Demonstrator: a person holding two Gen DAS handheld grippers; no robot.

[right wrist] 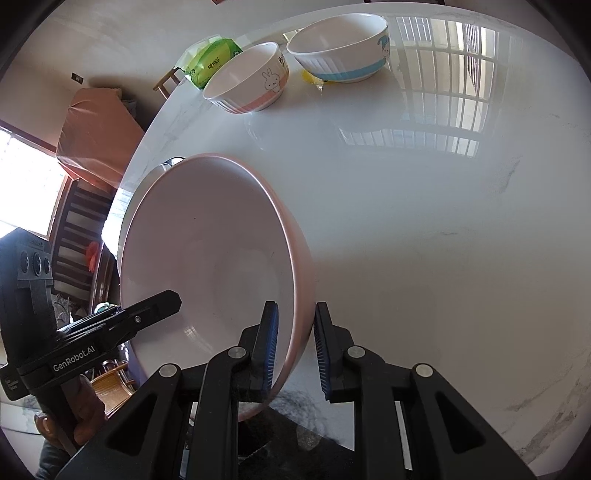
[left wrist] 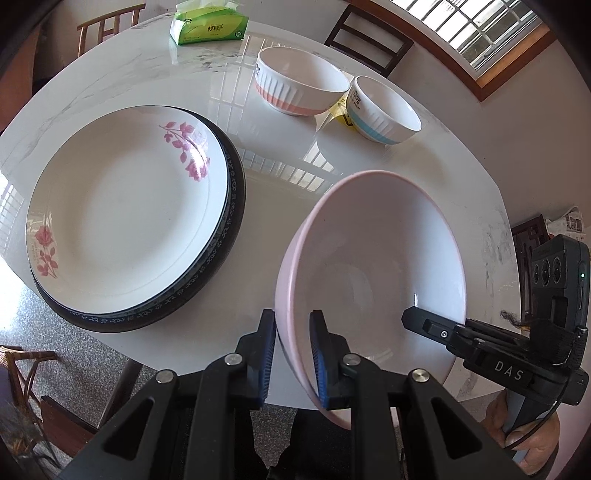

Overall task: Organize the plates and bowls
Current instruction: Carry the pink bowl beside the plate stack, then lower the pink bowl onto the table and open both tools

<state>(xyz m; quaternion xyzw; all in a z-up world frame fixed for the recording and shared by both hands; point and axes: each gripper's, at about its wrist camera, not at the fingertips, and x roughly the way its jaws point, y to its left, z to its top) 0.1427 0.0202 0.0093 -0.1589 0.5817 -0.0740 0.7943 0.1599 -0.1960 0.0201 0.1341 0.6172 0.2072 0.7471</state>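
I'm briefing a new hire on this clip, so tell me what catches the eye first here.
A large pink bowl dominates, pinched at opposite rims by the left gripper and the right gripper, above the white marble table. To its left sits a rose-patterned plate stacked on a dark-rimmed plate. Further back stand a pink-banded bowl and a blue-banded bowl.

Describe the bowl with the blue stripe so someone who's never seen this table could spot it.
On the white table, look to the far side, past the stacked plates, where two small ribbed bowls stand together. The blue-striped bowl is the one farther from the green tissue pack; its neighbour has a pink band instead.
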